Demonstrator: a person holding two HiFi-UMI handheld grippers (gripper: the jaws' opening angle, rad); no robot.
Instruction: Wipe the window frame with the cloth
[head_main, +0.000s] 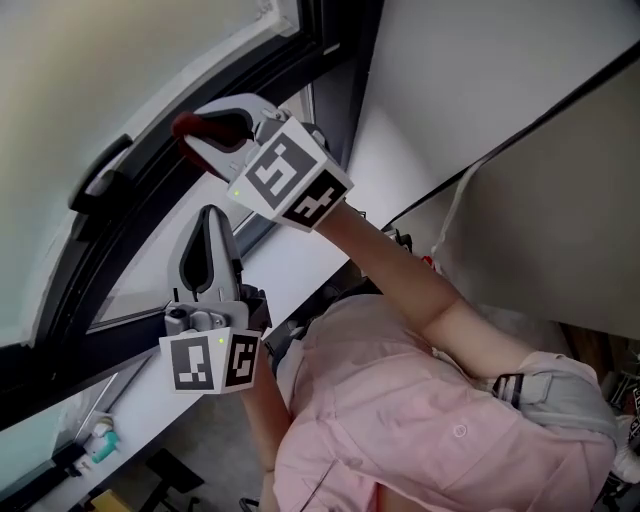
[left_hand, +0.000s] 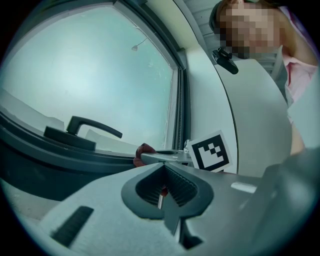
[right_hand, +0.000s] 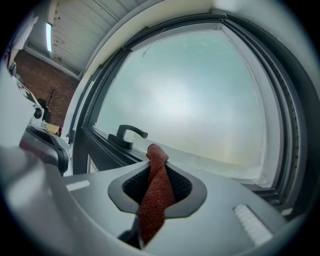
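Here the right hand-held gripper (head_main: 203, 133) sits in the upper left of the head view, its jaws pressed together on a rust-red cloth (right_hand: 155, 192). In the right gripper view the woven strip runs up through the dark hollow between the jaws, and its rounded end pokes out just beyond their tips. The marker cube (head_main: 292, 178) of this hand-held gripper faces the camera, and a bare forearm (head_main: 400, 275) runs from it toward the lower right, to a pink shirt (head_main: 420, 420).

Below it, left of centre in the head view, the left hand-held gripper (head_main: 208, 222) points upward. Its jaws are closed against each other with nothing held between them.

The cloth is close against the dark window frame (head_main: 150, 195), which sweeps diagonally across the left half of the head view. Whether the fabric actually touches the frame cannot be told. A dark lever handle (right_hand: 131, 132) is mounted on the frame, left of centre in the right gripper view, just beyond the tip of the cloth. Pale frosted glass (right_hand: 200, 90) fills the space above it. A white sill (head_main: 290, 265) lies under the frame at the centre of the head view.
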